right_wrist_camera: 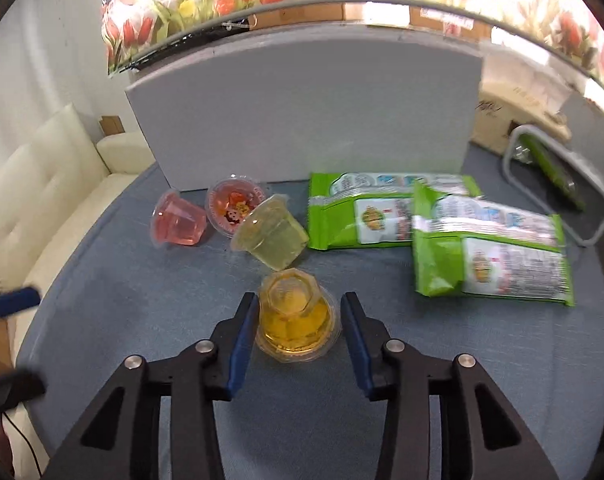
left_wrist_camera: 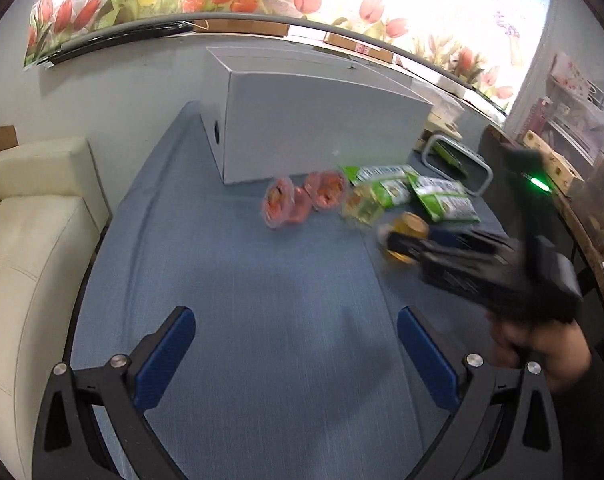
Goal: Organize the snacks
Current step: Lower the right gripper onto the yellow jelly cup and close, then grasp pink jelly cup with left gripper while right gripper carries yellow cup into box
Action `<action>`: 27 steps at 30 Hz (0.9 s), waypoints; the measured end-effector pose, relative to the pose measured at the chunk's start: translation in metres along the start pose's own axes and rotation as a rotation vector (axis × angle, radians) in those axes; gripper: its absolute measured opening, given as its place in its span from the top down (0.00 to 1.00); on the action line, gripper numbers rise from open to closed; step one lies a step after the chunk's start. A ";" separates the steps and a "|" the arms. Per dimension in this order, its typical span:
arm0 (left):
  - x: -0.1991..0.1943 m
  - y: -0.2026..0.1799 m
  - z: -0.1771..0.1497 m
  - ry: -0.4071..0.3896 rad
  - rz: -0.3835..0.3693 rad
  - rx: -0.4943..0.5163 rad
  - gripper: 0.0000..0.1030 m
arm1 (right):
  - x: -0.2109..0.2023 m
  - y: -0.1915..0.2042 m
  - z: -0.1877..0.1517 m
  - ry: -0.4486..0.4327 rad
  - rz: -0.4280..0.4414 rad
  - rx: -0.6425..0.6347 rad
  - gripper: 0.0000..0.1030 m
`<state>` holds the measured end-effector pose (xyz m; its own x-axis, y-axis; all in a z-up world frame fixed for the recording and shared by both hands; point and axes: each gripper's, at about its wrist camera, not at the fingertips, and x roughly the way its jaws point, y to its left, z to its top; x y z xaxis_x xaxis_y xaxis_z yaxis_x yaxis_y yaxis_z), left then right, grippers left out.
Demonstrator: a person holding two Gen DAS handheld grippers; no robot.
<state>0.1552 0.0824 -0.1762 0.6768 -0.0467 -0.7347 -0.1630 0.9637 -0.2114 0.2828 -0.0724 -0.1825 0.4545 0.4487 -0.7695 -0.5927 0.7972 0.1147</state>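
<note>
Blue tablecloth [right_wrist_camera: 182,360] spread under a big white box [right_wrist_camera: 302,120] at the back, a cream sofa [left_wrist_camera: 30,240] off to the left and a grey-rimmed container [right_wrist_camera: 562,184] tipped on its side at the right. Nearer, two green snack packets [right_wrist_camera: 490,256] overlapping, just right of a greenish jelly cup [right_wrist_camera: 274,236] on its side and two pink jelly cups [right_wrist_camera: 180,222]. Right claw [right_wrist_camera: 298,320] parted around the upside-down yellow jelly cup [right_wrist_camera: 296,320], pads just beside it; left claw [left_wrist_camera: 296,344] wide apart over bare cloth.
</note>
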 end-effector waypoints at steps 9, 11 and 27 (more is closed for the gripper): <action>0.071 0.004 0.053 0.020 0.089 0.023 0.00 | -0.055 -0.011 -0.019 -0.058 -0.043 0.018 0.55; 0.082 0.003 0.058 0.023 0.093 0.022 0.00 | -0.063 -0.013 -0.020 -0.060 -0.033 0.023 0.55; 0.118 -0.008 0.072 0.048 0.203 0.070 0.59 | -0.082 -0.022 -0.028 -0.076 -0.006 0.062 0.55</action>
<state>0.2884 0.0887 -0.2147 0.6003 0.1393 -0.7876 -0.2409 0.9705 -0.0119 0.2396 -0.1385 -0.1394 0.5080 0.4715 -0.7209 -0.5488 0.8222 0.1511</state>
